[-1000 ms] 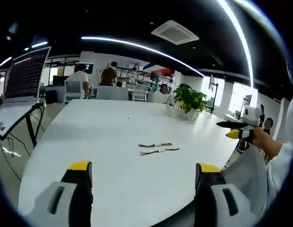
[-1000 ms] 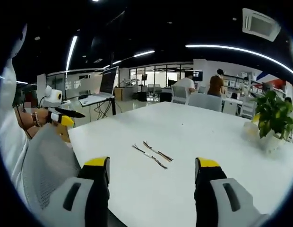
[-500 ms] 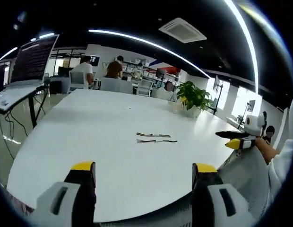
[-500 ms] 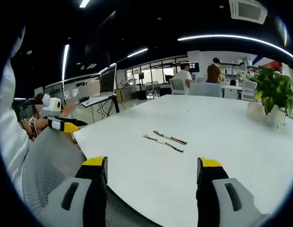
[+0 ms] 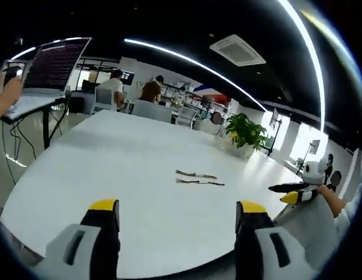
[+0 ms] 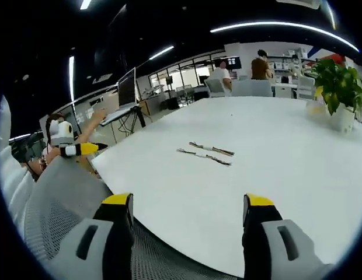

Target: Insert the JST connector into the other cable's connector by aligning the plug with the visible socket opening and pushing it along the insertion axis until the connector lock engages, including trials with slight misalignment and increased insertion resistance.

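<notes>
We hold both grippers low at the near edge of the white table, well short of the work. In the left gripper view the left gripper has its two yellow-tipped jaws spread wide with nothing between them, and the right gripper shows at the far right, held off the table's edge. In the right gripper view the right gripper likewise stands open and empty, its jaws over the mesh chair back and the table rim, while the left gripper shows at the left.

The two cables lie side by side near the middle of the table, close together and roughly parallel, with neither jaw touching them; in the right gripper view the cables sit ahead of us, and we cannot make out plug from socket at this size. A potted plant stands in a white pot at the table's far right. Compared with half a second ago, both cameras have drawn back and dipped a little; the cables lie as they did.
</notes>
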`<state>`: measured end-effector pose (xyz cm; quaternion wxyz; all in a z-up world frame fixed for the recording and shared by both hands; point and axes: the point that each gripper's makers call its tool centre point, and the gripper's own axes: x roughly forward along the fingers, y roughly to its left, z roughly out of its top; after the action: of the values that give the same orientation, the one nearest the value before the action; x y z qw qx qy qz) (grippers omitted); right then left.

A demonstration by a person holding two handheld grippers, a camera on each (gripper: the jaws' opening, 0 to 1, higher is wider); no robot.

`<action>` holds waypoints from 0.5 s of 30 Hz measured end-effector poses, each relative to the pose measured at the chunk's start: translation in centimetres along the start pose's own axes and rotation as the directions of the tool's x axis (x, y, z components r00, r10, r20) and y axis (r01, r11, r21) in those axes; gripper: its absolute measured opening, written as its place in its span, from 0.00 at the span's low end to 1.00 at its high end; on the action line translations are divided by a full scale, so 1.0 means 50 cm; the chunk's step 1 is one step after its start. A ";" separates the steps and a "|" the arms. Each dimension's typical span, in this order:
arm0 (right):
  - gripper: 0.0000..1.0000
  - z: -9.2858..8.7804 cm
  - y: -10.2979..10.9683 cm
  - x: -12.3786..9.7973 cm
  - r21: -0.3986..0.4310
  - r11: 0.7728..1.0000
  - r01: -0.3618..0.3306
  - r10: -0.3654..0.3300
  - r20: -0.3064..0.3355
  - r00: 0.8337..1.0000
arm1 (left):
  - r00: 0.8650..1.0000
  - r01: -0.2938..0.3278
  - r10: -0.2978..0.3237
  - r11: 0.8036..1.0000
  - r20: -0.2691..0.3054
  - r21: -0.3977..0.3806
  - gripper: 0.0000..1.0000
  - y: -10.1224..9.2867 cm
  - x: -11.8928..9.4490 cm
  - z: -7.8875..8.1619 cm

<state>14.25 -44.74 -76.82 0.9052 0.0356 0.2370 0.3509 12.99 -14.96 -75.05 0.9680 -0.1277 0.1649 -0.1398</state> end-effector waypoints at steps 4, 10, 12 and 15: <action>0.75 -0.020 0.005 0.004 0.048 0.999 -0.015 0.017 -0.053 0.998 | 1.000 0.003 -0.003 0.999 0.006 -0.036 0.76 0.001 -0.001 -0.001; 0.73 -0.018 0.008 0.003 0.058 0.998 -0.019 0.022 -0.044 0.999 | 1.000 -0.006 0.007 0.998 0.012 -0.057 0.75 0.002 -0.004 0.000; 0.73 -0.018 0.008 0.003 0.066 0.998 -0.021 0.024 -0.044 0.999 | 1.000 0.000 0.001 0.998 0.017 -0.058 0.75 0.000 -0.003 0.002; 0.72 -0.018 0.009 0.004 0.073 0.997 -0.025 0.028 -0.044 0.999 | 1.000 -0.001 0.003 0.998 0.027 -0.056 0.75 0.000 -0.004 0.005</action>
<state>13.69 -44.39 -77.58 0.8930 0.0639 0.2693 0.3548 12.89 -14.85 -74.75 0.9663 -0.1563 0.1558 -0.1326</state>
